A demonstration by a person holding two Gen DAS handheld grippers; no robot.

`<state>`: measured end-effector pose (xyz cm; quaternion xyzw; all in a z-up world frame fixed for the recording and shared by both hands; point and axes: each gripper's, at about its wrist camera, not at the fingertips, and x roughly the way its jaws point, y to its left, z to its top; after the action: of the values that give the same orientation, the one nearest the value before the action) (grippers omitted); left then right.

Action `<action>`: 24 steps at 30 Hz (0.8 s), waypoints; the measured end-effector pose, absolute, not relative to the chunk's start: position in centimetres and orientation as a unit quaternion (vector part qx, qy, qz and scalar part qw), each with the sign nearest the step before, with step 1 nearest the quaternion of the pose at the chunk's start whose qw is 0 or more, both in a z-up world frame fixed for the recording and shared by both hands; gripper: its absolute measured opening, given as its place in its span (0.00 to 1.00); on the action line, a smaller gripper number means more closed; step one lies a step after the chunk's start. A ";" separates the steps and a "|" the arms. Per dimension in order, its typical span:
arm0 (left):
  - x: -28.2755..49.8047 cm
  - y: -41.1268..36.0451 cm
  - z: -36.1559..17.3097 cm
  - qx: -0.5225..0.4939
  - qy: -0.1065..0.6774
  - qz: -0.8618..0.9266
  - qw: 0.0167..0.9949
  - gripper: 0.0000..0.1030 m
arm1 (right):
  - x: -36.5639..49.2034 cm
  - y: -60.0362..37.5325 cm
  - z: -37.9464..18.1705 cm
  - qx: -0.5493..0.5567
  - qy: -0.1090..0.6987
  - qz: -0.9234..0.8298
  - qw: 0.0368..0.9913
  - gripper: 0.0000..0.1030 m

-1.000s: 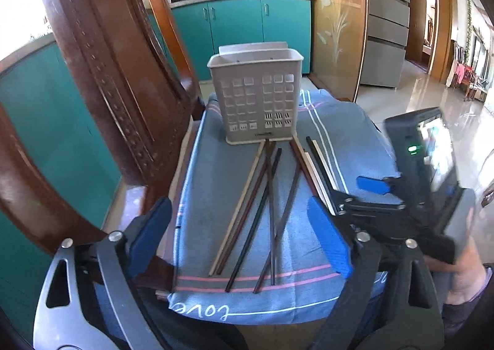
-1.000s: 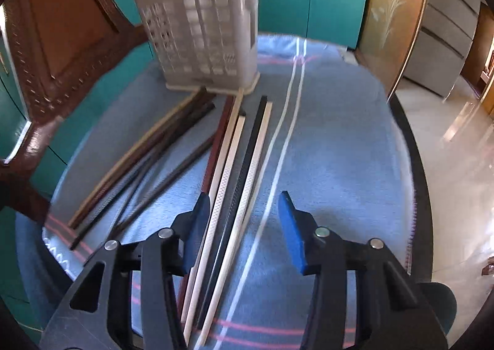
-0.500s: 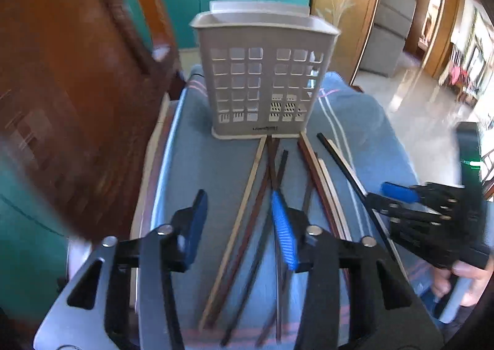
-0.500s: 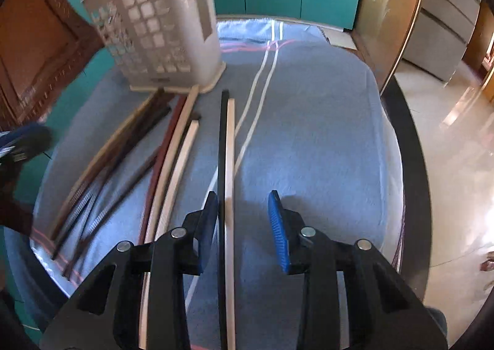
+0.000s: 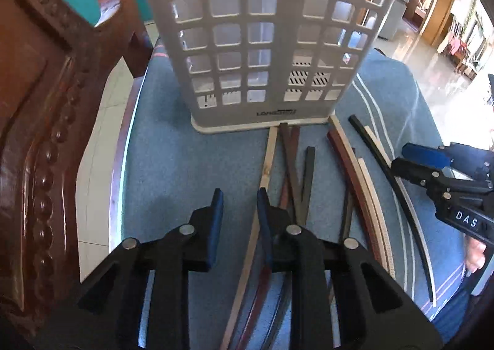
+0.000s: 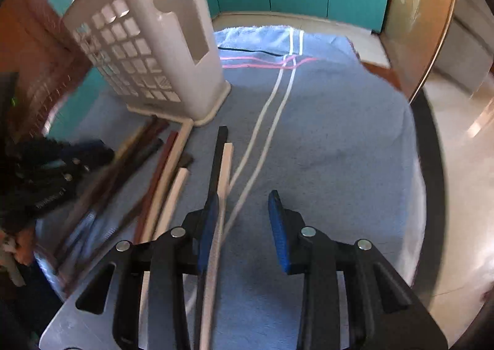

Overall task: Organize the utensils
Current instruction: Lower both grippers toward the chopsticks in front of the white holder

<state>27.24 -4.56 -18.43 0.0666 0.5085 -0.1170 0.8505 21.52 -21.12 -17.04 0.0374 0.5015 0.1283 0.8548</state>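
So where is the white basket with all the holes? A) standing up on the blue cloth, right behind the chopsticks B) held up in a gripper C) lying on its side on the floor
A: the white basket stands upright on the blue cloth, with the chopsticks lying just in front of its base, and no gripper holds it.

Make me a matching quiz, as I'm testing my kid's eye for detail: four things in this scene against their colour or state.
Things:
1. basket
2. towel
3. chair
4. black chopstick

Descriptions:
a. blue with white stripes
b. carved brown wood
c. white, upright, square holes
d. thin, lying flat

Pairs: 1-c, 2-a, 3-b, 4-d
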 end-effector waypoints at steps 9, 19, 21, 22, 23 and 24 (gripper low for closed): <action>24.8 -4.7 -18.4 0.082 0.512 -0.090 0.850 0.23 | 23.3 -20.1 -17.5 -0.014 0.519 0.086 0.851 0.33; 24.0 -4.4 -18.2 0.066 0.511 -0.101 0.851 0.23 | 23.1 -19.3 -17.6 -0.063 0.509 0.066 0.856 0.33; 24.1 -4.5 -17.0 0.053 0.505 -0.112 0.854 0.23 | 23.1 -18.9 -17.7 -0.066 0.508 0.069 0.856 0.33; 24.0 -4.7 -16.8 0.053 0.502 -0.116 0.856 0.23 | 23.1 -18.8 -17.7 -0.065 0.508 0.070 0.856 0.33; 23.8 -5.0 -16.6 0.057 0.500 -0.120 0.856 0.23 | 23.2 -18.6 -17.7 -0.064 0.507 0.070 0.857 0.33; 23.9 -5.3 -16.7 0.063 0.501 -0.120 0.855 0.23 | 23.1 -18.5 -17.7 -0.064 0.506 0.070 0.857 0.33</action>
<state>23.85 -5.32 -16.67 0.0630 0.5012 -0.1205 0.8546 23.09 -18.45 -17.68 -0.0636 0.5064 0.0696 0.8571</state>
